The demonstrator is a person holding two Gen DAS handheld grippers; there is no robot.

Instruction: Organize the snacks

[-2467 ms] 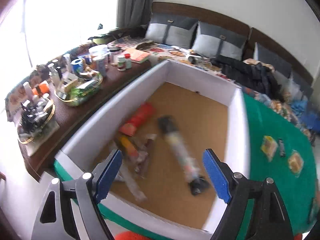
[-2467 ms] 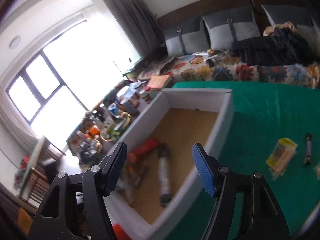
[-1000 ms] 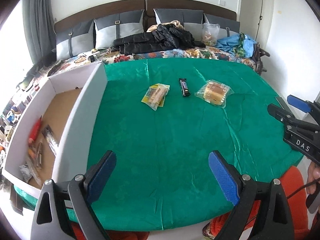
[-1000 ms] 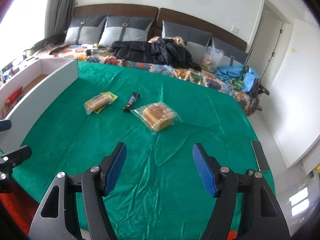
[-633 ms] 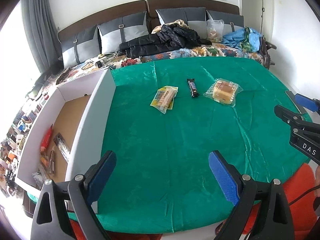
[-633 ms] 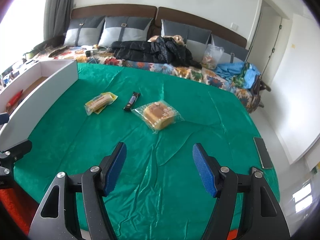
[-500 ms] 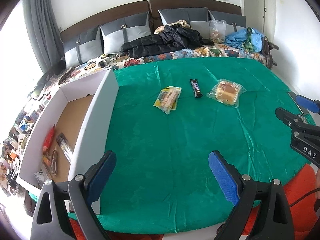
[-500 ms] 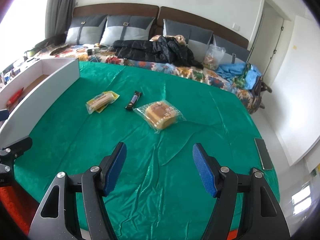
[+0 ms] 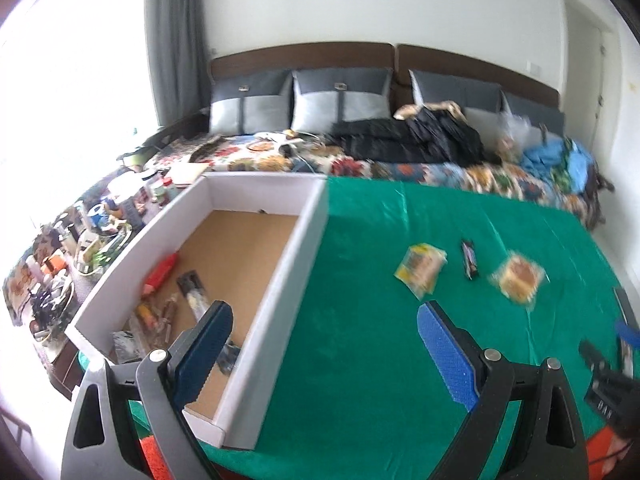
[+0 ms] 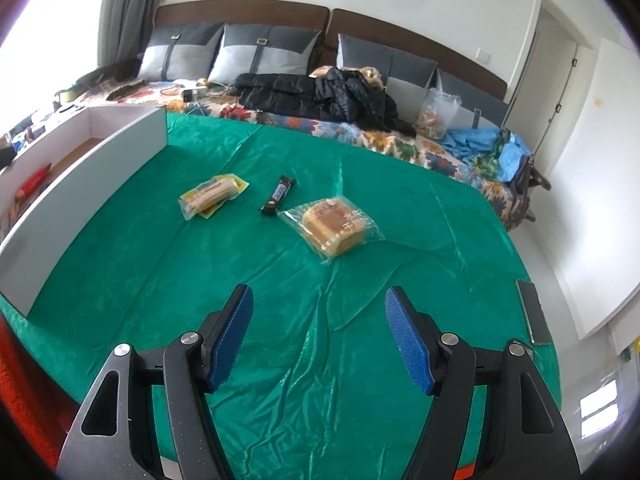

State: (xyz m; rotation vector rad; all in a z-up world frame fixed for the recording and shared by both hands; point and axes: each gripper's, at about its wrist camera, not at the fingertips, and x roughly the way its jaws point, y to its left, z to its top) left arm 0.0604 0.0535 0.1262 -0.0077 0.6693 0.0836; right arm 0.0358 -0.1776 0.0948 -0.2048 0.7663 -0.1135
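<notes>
Three snacks lie on the green cloth: a yellow wrapped biscuit pack (image 10: 213, 195), a dark chocolate bar (image 10: 277, 195) and a clear-wrapped cake (image 10: 335, 225). They also show blurred in the left wrist view: the pack (image 9: 421, 270), the bar (image 9: 469, 259), the cake (image 9: 518, 277). A white box (image 9: 298, 256) with a brown floor holds several snacks, among them a red pack (image 9: 161, 273). My left gripper (image 9: 324, 346) is open and empty, over the box's right wall. My right gripper (image 10: 319, 334) is open and empty, above the cloth in front of the cake.
A bed with grey pillows and a black jacket (image 10: 316, 94) runs behind the table. A cluttered side shelf (image 9: 80, 248) stands left of the box. A phone (image 10: 532, 312) lies at the cloth's right edge. The other gripper (image 9: 608, 376) shows at the right.
The left gripper has swung left, so the box is nearer and centred; its view is blurred by motion. The right gripper has hardly moved. Both stay open and empty.
</notes>
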